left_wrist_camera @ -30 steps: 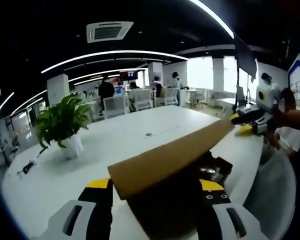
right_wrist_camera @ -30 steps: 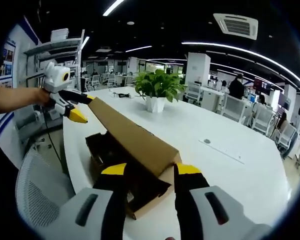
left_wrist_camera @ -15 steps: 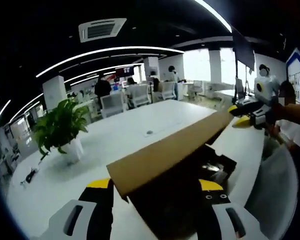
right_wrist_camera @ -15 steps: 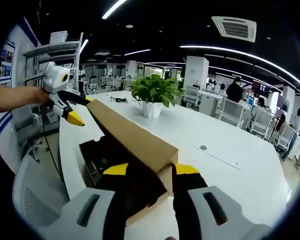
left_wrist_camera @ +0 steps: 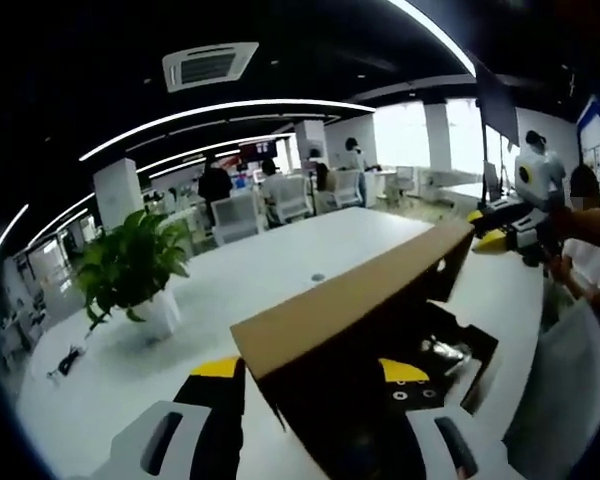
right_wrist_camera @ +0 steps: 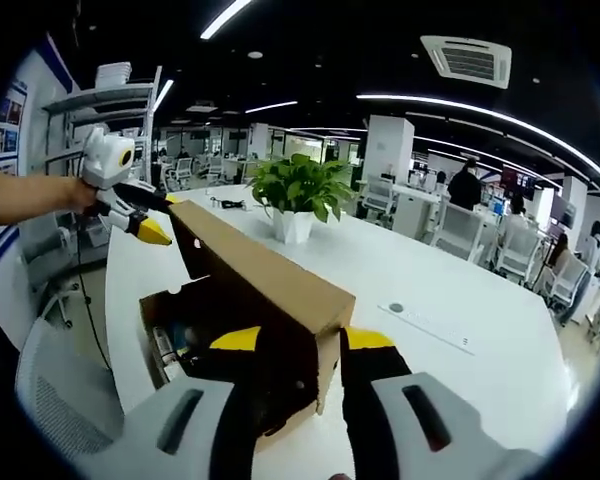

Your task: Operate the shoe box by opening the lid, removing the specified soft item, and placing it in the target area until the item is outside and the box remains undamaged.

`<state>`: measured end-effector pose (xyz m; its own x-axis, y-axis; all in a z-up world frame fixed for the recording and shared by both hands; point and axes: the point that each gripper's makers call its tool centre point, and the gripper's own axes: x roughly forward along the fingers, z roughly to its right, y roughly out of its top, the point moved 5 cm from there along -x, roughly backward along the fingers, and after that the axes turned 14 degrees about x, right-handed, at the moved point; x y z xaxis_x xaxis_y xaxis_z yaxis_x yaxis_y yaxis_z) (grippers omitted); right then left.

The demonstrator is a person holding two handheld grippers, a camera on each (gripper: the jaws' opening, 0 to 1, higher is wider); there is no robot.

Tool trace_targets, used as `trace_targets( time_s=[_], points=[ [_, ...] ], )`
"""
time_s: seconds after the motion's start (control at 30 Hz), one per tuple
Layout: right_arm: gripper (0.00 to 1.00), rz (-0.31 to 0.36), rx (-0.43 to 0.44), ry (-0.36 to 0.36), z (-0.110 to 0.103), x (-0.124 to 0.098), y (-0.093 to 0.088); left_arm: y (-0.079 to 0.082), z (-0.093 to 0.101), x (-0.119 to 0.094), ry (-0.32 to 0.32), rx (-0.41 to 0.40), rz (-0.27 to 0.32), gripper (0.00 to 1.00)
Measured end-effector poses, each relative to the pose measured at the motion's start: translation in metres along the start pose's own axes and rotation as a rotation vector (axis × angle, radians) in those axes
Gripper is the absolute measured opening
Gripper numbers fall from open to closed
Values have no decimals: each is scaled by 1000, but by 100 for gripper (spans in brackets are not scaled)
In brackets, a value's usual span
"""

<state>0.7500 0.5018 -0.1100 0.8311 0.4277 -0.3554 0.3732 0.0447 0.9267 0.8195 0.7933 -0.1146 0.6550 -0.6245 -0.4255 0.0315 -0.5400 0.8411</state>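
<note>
Nearest in the left gripper view, the left gripper (left_wrist_camera: pixel 315 368) has its yellow-tipped jaws closed onto one end of the raised cardboard lid (left_wrist_camera: pixel 350 300), and in the right gripper view the right gripper (right_wrist_camera: pixel 293 338) pinches the opposite end the same way. The lid looks light and stiff but creasable, so short-edge holds suit it. Beneath it the open shoe box (right_wrist_camera: pixel 180 330) sits on the white table (right_wrist_camera: pixel 450 300); its dark contents, at about eight o'clock in the right gripper view, are too murky to identify.
</note>
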Motion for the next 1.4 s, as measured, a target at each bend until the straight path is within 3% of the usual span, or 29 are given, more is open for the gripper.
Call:
trace_targets(
  time_s=[0.13, 0.43, 0.83, 1.4],
  points=[
    [26, 0, -4, -3, 9, 9, 3, 0, -10, 4, 24, 5, 8, 38],
    [25, -2, -7, -12, 21, 21, 10, 5, -26, 19, 53, -6, 26, 29],
    [14, -16, 4, -60, 41, 34, 17, 4, -47, 32, 126, -54, 33, 7],
    [10, -116, 50, -165, 49, 38, -42, 3, -60, 51, 125, -80, 51, 7]
  ],
)
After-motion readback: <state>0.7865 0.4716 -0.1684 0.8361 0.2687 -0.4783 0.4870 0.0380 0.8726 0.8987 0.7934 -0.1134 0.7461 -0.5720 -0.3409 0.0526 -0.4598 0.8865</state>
